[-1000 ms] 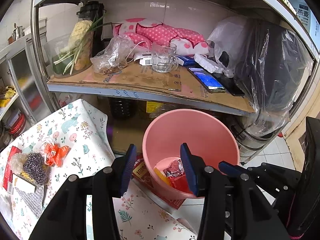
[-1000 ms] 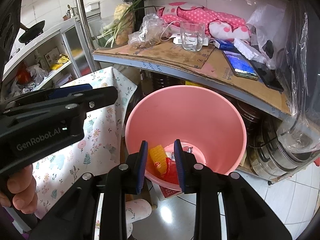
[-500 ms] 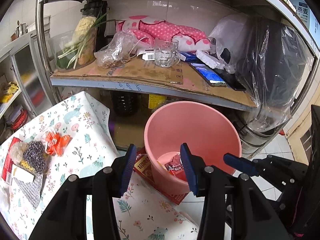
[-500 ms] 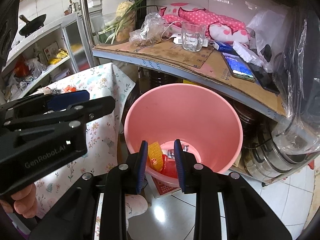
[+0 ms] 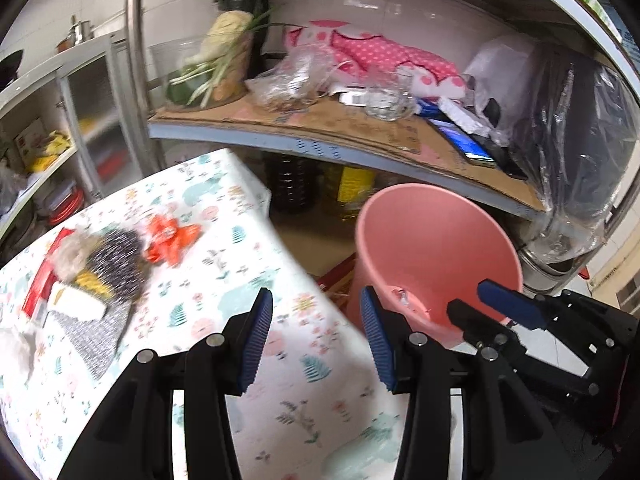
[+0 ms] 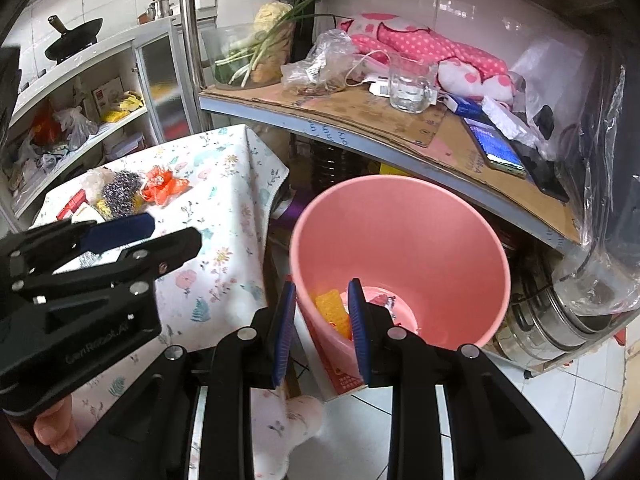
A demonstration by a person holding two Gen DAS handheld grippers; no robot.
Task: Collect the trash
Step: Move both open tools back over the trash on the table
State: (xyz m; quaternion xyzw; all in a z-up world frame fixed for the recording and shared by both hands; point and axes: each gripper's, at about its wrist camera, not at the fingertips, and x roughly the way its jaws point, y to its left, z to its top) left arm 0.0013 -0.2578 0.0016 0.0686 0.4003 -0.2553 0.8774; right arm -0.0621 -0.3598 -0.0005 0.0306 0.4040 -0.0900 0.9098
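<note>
A pink bucket (image 5: 436,256) (image 6: 400,240) stands on the floor beside the table with the floral cloth (image 5: 248,288) (image 6: 224,200). Yellow and red wrappers (image 6: 332,310) lie at its bottom. On the cloth lie an orange wrapper (image 5: 172,240) (image 6: 164,186), a steel scourer (image 5: 116,256) (image 6: 120,192), a red packet (image 5: 40,284) and a grey mesh cloth (image 5: 96,332). My left gripper (image 5: 316,340) (image 6: 172,228) hangs open and empty over the table's near corner. My right gripper (image 6: 322,332) (image 5: 468,296) is open with a narrow empty gap above the bucket's near rim.
A metal shelf (image 6: 360,136) lined with cardboard runs behind the bucket, holding a glass mug (image 6: 408,88), a phone (image 6: 496,148), plastic bags and greens. A steel pot (image 6: 560,332) sits under it at the right. White cabinets (image 6: 100,92) stand at the left.
Both grippers have swung left, away from the bucket. The left gripper now hangs over the tablecloth instead of the bucket's rim, and more of the table's trash has come into view.
</note>
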